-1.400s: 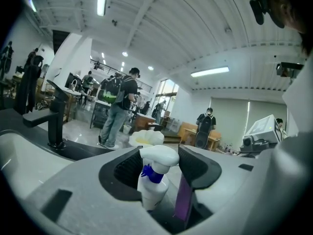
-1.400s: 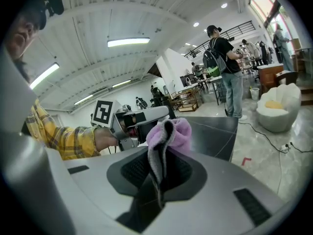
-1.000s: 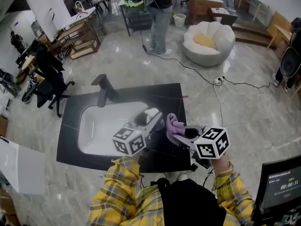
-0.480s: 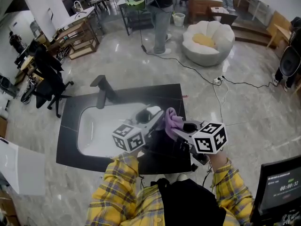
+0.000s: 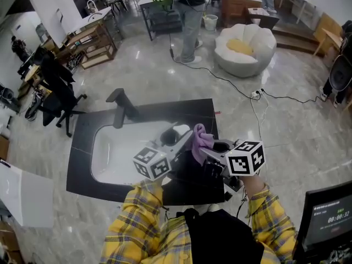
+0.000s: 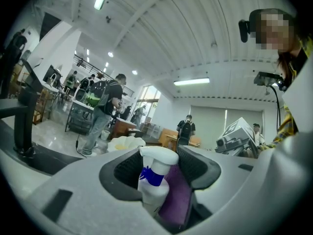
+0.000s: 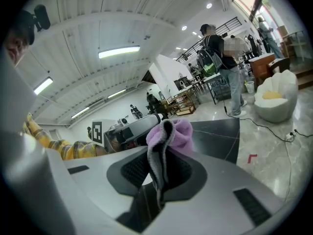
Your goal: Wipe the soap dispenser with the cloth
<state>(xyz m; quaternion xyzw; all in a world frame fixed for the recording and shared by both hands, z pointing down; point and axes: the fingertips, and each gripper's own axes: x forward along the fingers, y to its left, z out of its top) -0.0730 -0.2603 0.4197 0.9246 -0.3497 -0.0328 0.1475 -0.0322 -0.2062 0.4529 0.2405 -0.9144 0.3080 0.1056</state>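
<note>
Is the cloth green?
No, the cloth pinched in the right gripper is purple.

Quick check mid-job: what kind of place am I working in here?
Probably an open workshop or lab, not a real bathroom: the sink counter stands alone on a polished floor, with work desks behind it, a white lounge chair and a power strip lying nearby.

left gripper [image 6: 161, 180] clamping soap dispenser [image 6: 155, 180], purple cloth [image 6: 176, 197] beside
</note>
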